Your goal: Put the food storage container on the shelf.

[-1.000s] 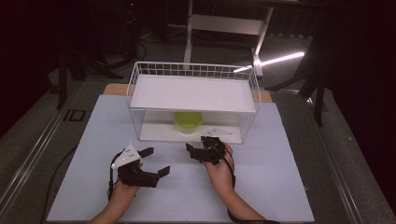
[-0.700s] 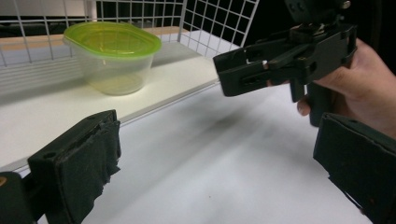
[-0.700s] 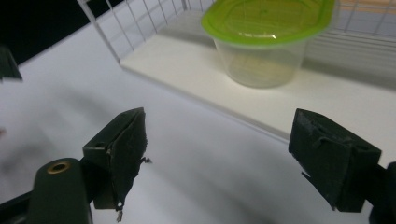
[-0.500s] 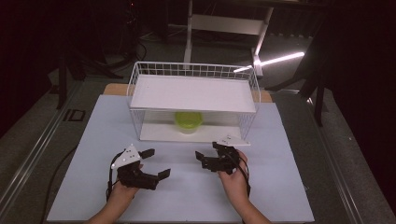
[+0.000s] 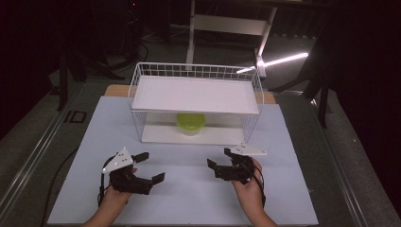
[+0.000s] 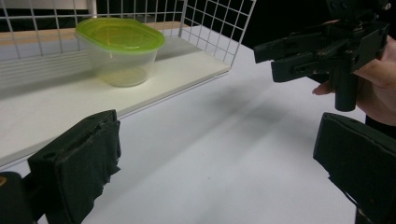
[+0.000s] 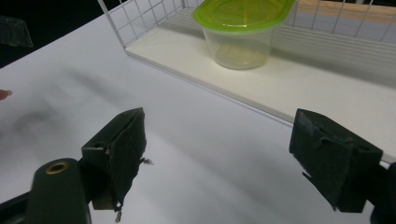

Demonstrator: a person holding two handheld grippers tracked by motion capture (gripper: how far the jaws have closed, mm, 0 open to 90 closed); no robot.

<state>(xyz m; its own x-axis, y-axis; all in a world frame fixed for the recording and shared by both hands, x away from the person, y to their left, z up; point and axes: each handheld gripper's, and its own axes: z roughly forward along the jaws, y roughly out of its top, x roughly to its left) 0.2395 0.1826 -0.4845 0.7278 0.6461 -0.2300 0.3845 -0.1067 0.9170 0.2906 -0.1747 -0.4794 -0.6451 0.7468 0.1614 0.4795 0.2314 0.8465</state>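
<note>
White table (image 5: 189, 189) | container (image 5: 191, 124) in rack (image 5: 196, 94), beyond both tools (image 5: 227, 163) | released, empty

Left gripper (image 5: 147, 166) held low in the left hand (image 5: 113, 196), jaws spread wide, nothing between them, right gripper (image 5: 218, 158) likewise, jaws just opened, right hand (image 5: 248, 189) beneath.

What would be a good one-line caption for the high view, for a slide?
Two open hand-held grippers, left and right, rest on the white table before a wire rack sheltering a green-lidded container.
</note>
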